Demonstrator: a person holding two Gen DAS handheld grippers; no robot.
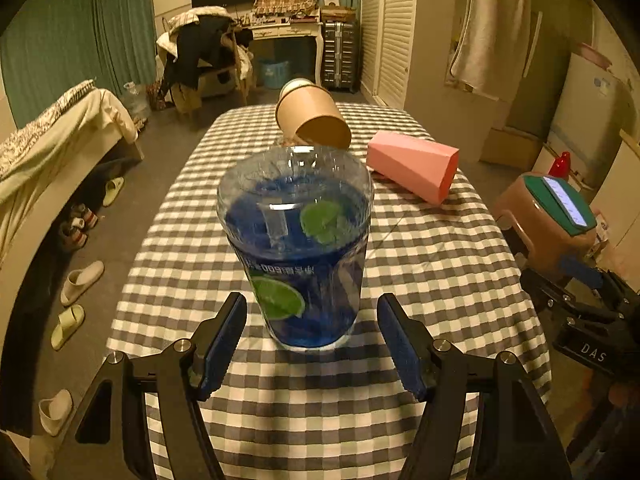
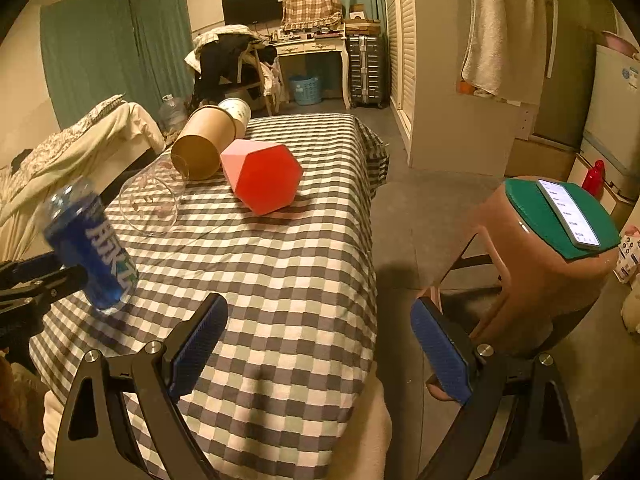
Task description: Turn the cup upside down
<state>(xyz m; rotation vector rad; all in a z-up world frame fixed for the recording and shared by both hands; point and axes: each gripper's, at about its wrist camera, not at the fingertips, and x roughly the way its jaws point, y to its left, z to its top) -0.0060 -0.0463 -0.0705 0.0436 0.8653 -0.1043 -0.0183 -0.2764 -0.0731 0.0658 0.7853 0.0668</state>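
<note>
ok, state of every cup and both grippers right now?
blue cup: standing on the table, print upside down, between the fingers of the left gripper, contact unclear
left gripper: open
right gripper: open, empty
brown paper cup: on its side
pink cup: on its side
clear cup: on its side

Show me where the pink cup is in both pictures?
Left wrist view: the pink cup lies on its side, right of centre, behind the blue cup.
Right wrist view: the pink cup lies left of centre, its open end facing the camera.
Shared landmark: the brown paper cup lying just beside it.
</note>
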